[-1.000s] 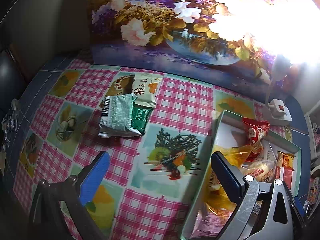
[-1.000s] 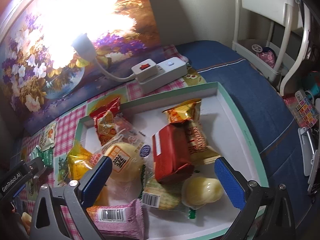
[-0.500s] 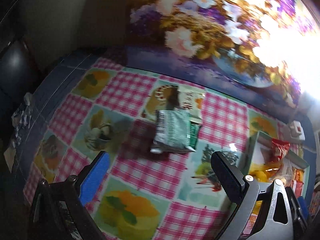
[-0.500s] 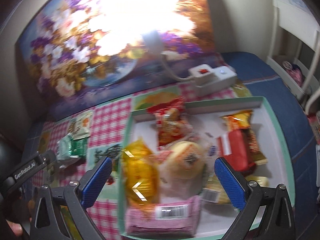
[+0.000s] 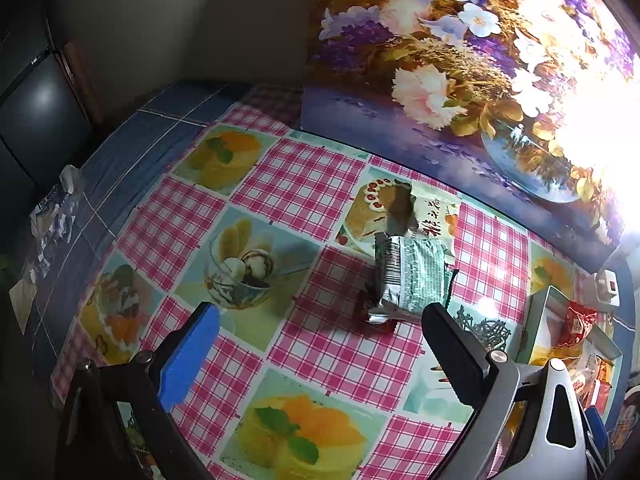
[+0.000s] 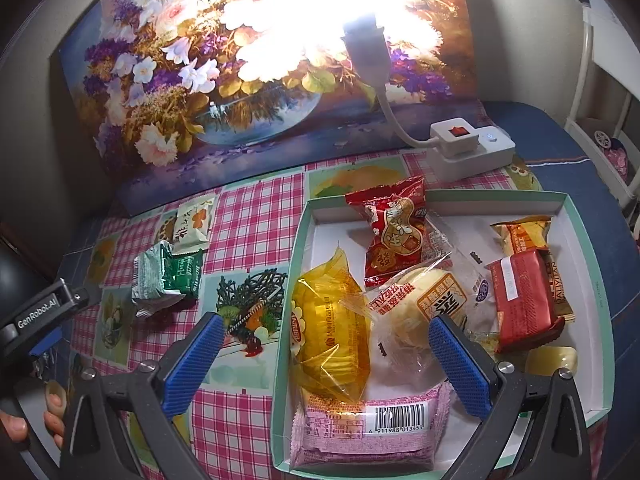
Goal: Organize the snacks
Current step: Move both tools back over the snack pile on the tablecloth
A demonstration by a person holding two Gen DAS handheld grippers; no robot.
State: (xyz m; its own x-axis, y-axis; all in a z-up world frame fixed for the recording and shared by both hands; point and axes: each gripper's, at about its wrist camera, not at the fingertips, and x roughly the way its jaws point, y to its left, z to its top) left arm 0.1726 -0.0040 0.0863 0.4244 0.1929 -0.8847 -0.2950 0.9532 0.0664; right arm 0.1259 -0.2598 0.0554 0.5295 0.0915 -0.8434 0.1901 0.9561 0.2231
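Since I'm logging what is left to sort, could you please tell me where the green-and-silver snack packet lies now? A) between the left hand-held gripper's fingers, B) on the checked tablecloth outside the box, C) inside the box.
B: the green-and-silver snack packet rests on the checked tablecloth, left of the box.

**Harsh lamp glare, dark fisheye corners**

A lamp (image 6: 366, 46) blows out the top centre of the right wrist view and the right edge of the left. Corners fall dark, straight lines bow, and snack wrappers glint; focus stays sharp.
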